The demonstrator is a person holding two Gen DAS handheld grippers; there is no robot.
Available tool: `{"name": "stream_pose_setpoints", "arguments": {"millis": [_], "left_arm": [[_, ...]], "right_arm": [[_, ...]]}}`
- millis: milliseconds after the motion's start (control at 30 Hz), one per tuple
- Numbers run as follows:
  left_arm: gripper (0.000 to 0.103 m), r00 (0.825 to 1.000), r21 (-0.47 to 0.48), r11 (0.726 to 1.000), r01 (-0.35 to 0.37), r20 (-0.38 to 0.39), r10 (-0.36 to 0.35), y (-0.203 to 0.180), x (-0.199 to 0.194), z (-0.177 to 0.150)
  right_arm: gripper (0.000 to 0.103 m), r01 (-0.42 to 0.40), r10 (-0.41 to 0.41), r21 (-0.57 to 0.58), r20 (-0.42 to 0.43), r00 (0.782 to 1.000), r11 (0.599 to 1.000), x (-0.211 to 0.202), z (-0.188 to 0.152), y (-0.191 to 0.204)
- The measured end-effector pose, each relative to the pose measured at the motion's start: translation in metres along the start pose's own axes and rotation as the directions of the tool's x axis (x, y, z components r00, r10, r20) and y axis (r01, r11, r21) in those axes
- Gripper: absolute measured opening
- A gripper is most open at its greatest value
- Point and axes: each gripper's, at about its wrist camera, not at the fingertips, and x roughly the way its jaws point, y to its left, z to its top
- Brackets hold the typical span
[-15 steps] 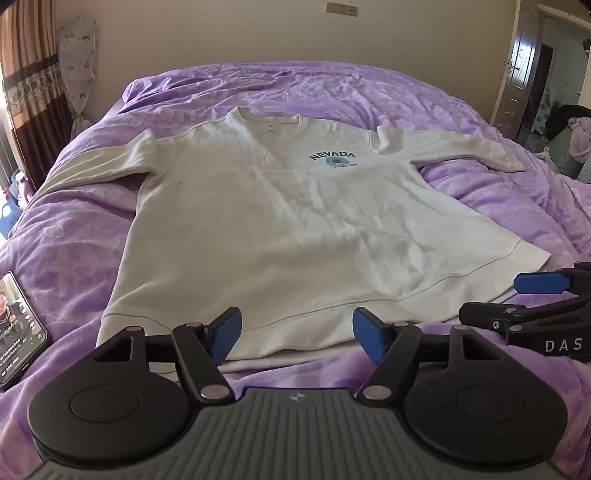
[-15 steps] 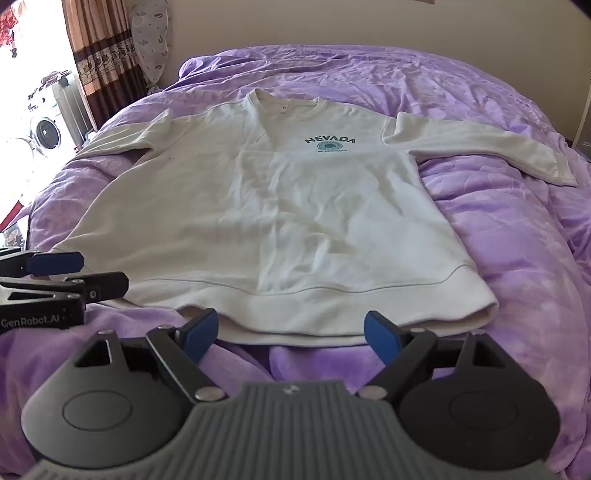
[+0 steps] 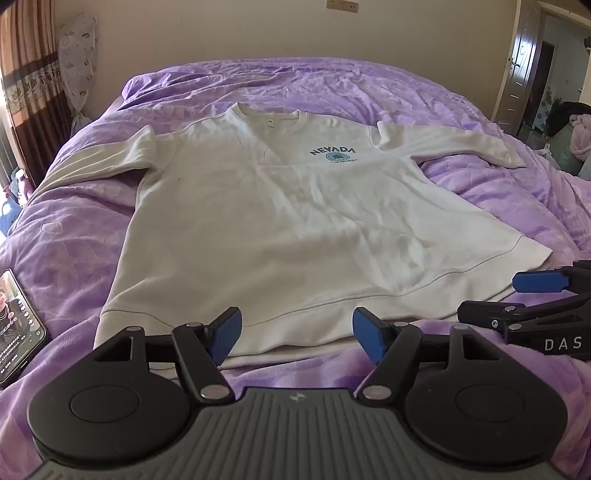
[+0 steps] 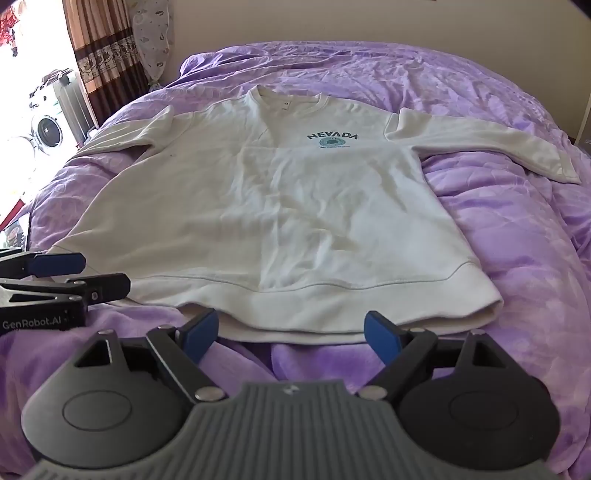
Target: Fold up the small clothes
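White sweatshirt (image 3: 280, 229) lies flat mid-frame on the purple bed (image 3: 498, 206) — left hand-held gripper (image 3: 297, 334) and right hand-held gripper (image 4: 291, 334) both spread, empty, at its hem.

location type: a bedroom in a home. a large bed (image 3: 369, 85) with a rumpled purple cover fills most of both views. a patterned brown curtain (image 4: 99, 48) hangs at a bright window on the left. a washing machine (image 4: 46, 129) stands in the light beyond the curtain. a wooden door (image 3: 524, 62) stands open on the right. a wall socket (image 3: 341, 4) sits above the bed. a phone (image 3: 18, 321) with a lit screen lies on the cover.
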Motion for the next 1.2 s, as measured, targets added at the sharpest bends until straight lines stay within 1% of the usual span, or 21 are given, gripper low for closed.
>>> {"name": "stream_pose_setpoints", "arguments": {"millis": [1200], "left_arm": [[0.081, 1.0, -0.007, 1.0, -0.004, -0.012, 0.003, 0.0027, 0.0036, -0.0032]], "right_arm": [[0.082, -0.009, 0.009, 0.001, -0.013, 1.0, 1.0, 0.0041, -0.0001, 0.0021]]}}
